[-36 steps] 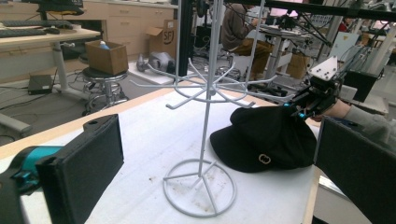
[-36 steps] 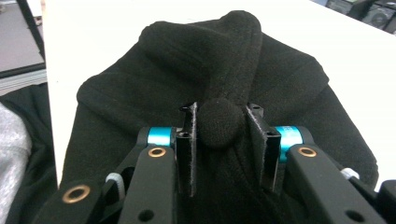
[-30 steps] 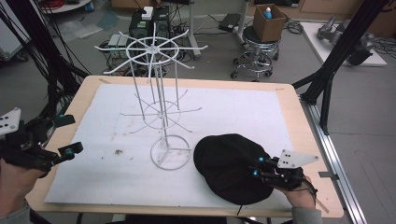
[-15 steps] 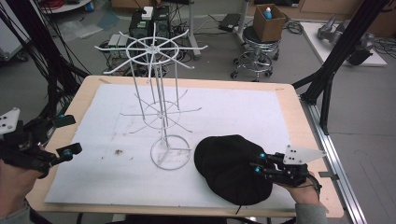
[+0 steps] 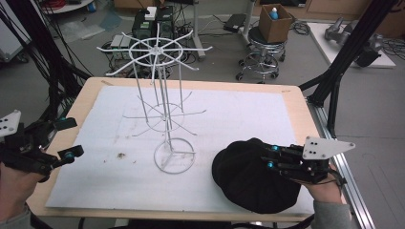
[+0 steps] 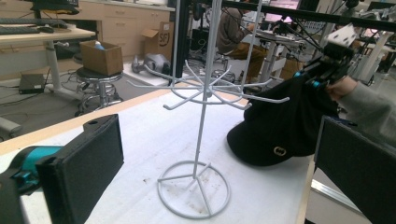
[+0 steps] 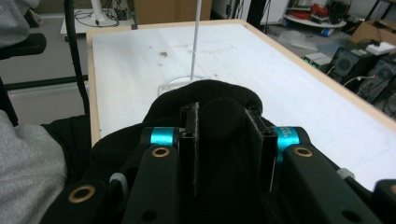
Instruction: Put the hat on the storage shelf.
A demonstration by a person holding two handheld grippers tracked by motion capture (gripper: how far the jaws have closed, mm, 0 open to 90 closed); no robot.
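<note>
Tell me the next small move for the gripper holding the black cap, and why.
Probably lift the black cap further and carry it toward the white wire rack. The right gripper is pinched on the cap's fabric, part of the cap rests on the white mat, and the rack's hooks stand higher, all free.

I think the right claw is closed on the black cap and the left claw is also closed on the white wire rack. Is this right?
Not quite. The left claw is open and apart from the white wire rack, as the high view shows. The right claw is indeed closed on the black cap.
</note>
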